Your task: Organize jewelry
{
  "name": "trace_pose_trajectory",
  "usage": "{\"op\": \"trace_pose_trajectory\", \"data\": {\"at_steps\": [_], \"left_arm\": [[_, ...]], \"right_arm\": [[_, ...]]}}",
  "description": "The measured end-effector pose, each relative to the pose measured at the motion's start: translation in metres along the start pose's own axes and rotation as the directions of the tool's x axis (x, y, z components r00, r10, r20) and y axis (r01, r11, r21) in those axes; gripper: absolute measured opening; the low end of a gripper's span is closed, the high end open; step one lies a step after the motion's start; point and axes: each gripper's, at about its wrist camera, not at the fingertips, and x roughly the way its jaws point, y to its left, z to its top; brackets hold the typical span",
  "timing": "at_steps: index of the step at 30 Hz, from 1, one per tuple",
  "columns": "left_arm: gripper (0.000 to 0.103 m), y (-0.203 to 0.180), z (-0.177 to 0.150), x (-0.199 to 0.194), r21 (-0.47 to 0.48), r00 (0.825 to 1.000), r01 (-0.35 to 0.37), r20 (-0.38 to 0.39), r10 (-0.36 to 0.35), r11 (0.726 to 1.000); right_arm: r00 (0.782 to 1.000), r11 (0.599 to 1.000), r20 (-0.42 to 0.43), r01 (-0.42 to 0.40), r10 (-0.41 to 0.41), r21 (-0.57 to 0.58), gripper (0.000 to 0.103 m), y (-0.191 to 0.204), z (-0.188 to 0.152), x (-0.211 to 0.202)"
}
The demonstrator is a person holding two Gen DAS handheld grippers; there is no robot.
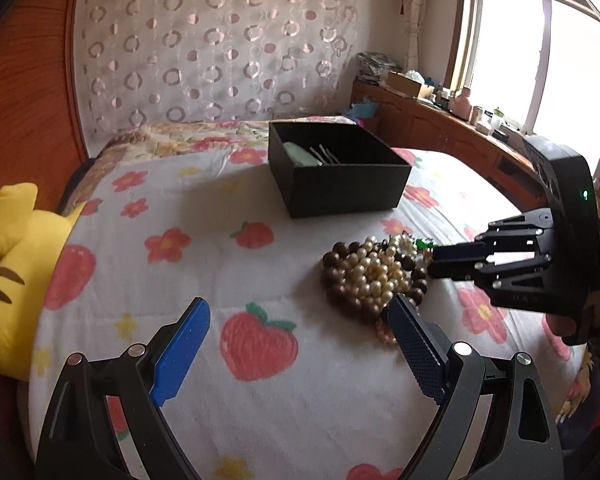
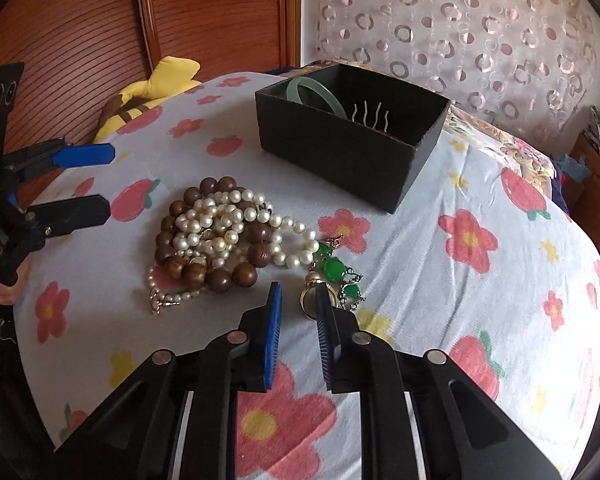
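The right gripper fills the foreground of its own view, its blue pads parted with a narrow gap and nothing between them; its tips sit low over the quilt, just beside a gold ring at the near edge of the jewelry pile. In the left wrist view the same gripper reaches in from the right, its tips at the pile's right edge. The left gripper is spread wide and holds nothing, its right pad close to the pile's near edge, its left pad well apart over bare quilt. The pile lies in the middle of the quilt: a pearl strand tangled over a loop of brown wooden beads, a thinner pearl chain trailing toward the camera, and a green stone piece at the pile's right side, touching the ring. Beyond the pile stands an open black box, apart from the jewelry. Inside it a pale green bangle leans against the far left wall, and a metal hair comb with wavy prongs stands near the middle. A yellow plush toy rests at the quilt's edge against the wooden headboard. A curtain with ring patterns hangs behind the bed.
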Motion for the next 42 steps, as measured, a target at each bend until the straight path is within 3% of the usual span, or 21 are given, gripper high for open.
{"op": "trace_pose_trajectory", "data": {"at_steps": [2,3,7,23,24,26,31,36,42], "left_arm": [[0.087,0.001,-0.002,-0.001,-0.003,1.000,0.000,-0.003,0.000,1.000],[0.087,0.001,-0.003,-0.002,-0.002,1.000,0.000,-0.002,0.000,1.000],[0.087,0.001,-0.004,-0.003,0.004,1.000,0.003,-0.004,-0.003,1.000],[0.086,-0.041,-0.006,0.002,0.077,0.997,0.060,-0.046,-0.057,0.995],[0.085,-0.044,-0.007,0.002,0.083,0.997,0.067,-0.051,-0.063,0.994],[0.069,-0.053,-0.007,0.007,0.102,0.994,0.085,-0.080,-0.077,0.991],[0.052,-0.069,-0.010,0.017,0.133,0.986,0.116,-0.133,-0.098,0.984],[0.051,-0.076,-0.009,0.027,0.151,0.985,0.095,-0.158,-0.071,0.984],[0.051,-0.074,-0.004,0.023,0.148,0.989,0.084,-0.132,-0.065,0.985]], "right_arm": [[1.000,1.000,-0.004,0.001,-0.002,-0.015,0.013,0.003,0.002,0.001],[1.000,1.000,-0.007,0.001,-0.001,-0.024,0.005,0.005,0.002,0.001],[1.000,0.999,-0.003,0.003,-0.003,-0.050,0.000,0.009,0.001,-0.002],[0.998,1.000,0.056,0.000,0.000,-0.008,0.001,0.001,-0.023,-0.031],[0.998,1.000,0.059,0.002,-0.002,-0.002,0.001,-0.001,-0.024,-0.033],[0.998,1.000,0.064,0.003,-0.003,0.009,0.001,-0.002,-0.026,-0.033],[0.998,1.000,0.068,0.012,-0.014,0.026,0.001,-0.009,-0.030,-0.037],[0.996,0.999,0.081,0.018,-0.022,0.047,0.001,-0.016,-0.030,-0.041],[0.996,0.999,0.090,0.014,-0.019,0.051,0.001,-0.017,-0.031,-0.044]]}}
